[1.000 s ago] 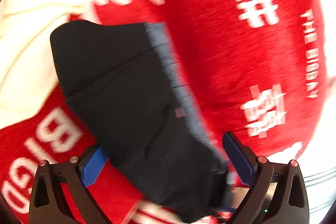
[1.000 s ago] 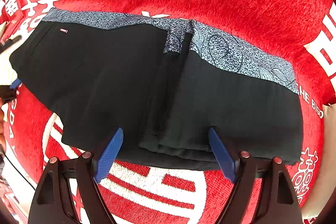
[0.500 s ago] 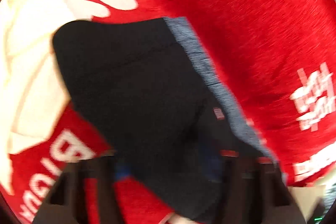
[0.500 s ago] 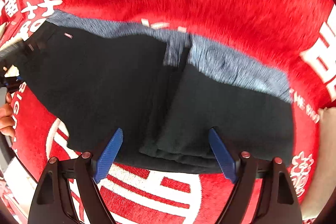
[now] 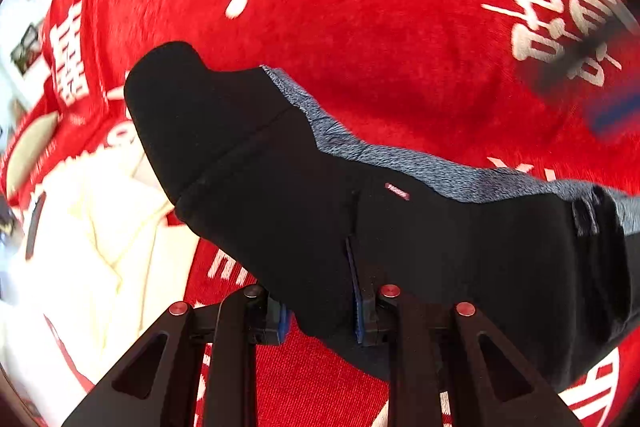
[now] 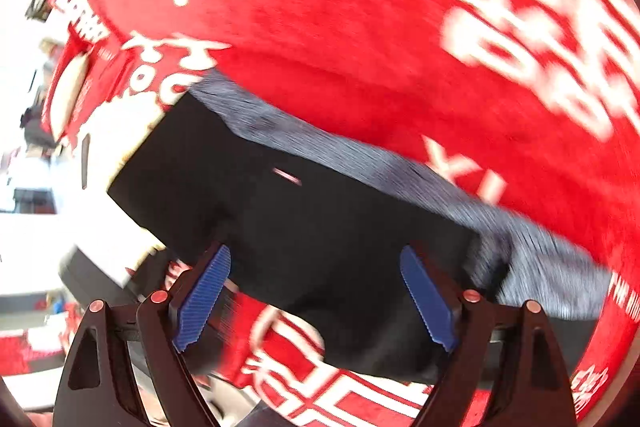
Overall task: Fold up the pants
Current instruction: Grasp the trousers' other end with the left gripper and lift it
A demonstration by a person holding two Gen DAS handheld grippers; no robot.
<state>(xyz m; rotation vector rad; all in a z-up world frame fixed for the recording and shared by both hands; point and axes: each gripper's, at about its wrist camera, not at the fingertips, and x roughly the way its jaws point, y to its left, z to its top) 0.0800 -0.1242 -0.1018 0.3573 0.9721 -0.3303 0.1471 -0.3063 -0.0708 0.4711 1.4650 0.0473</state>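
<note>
A: Where are the pants?

B: The black pants (image 5: 304,195) lie on the red blanket (image 5: 400,59), grey patterned waistband (image 5: 400,163) along their far edge. In my left view they run from 10 o'clock down to 4 o'clock.

A: And your left claw?

B: My left claw (image 5: 320,311) is closing, with a fold of the black cloth between its 2 blue pads and bunched there.

A: The right one?

B: My right claw (image 6: 316,295) is spread wide and opening further. The pants show between its fingers at 6 o'clock, but neither pad presses on them. That view is blurred.
</note>
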